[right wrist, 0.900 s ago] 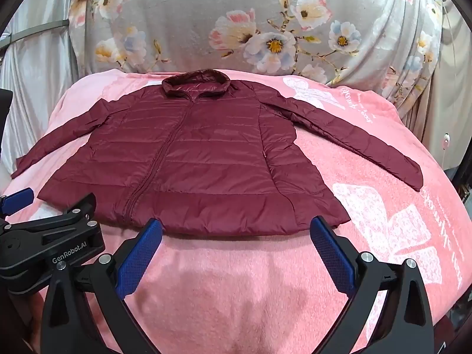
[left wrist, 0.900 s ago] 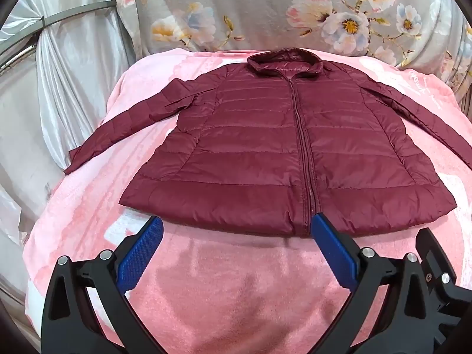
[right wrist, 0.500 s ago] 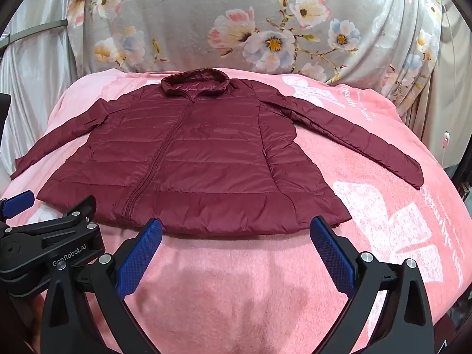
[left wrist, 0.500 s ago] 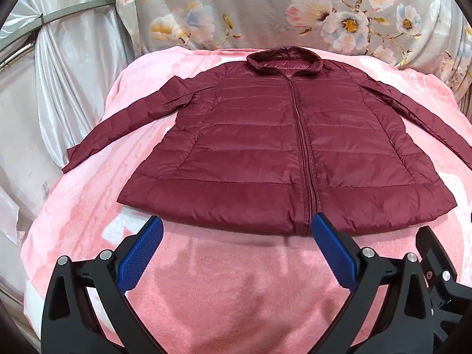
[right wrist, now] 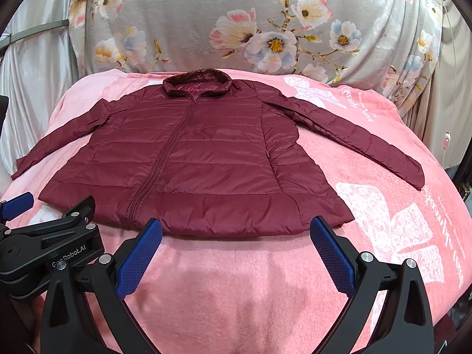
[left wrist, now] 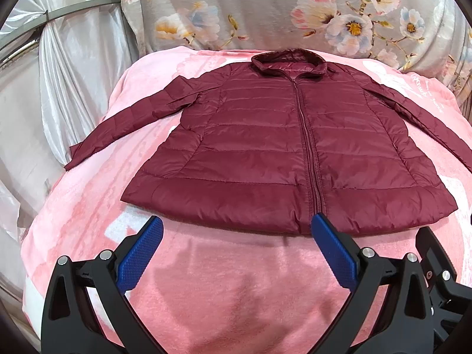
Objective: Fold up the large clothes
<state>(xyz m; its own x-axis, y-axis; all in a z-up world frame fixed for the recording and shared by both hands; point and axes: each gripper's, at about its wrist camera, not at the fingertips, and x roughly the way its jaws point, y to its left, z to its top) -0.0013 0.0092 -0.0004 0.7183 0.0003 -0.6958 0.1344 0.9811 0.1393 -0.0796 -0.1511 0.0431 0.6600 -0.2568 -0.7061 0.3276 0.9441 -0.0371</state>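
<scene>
**Jacket lay flat, both grippers open above the blanket**

A dark red quilted jacket (left wrist: 265, 153) lay spread flat, front side up, on a pink blanket (left wrist: 230, 289) that covered the whole work surface. The zipper (left wrist: 309, 159) was closed and ran from the collar (left wrist: 287, 60) down to the hem. The collar was at the far edge of the blanket, close to a grey cloth with flowers (left wrist: 295, 8) that hung behind it. Both sleeves were stretched out to the sides and a little downward: in the left wrist view the left sleeve (left wrist: 126, 124) reached toward the blanket's edge beside a shiny white curtain (left wrist: 59, 73), and in the right wrist view the right sleeve (right wrist: 362, 138) lay across white printed patterns (right wrist: 392, 221) on the blanket.

The left gripper (left wrist: 236, 227) was held just before the hem, its blue pads (left wrist: 138, 256) wide apart and with nothing between them. The right gripper (right wrist: 236, 227) was in the same condition, fully open and empty, also near the hem but more toward the jacket's right side. Neither one touched the jacket. In the right wrist view the black body of the left gripper appeared at the lower left, just beside the right one.
</scene>
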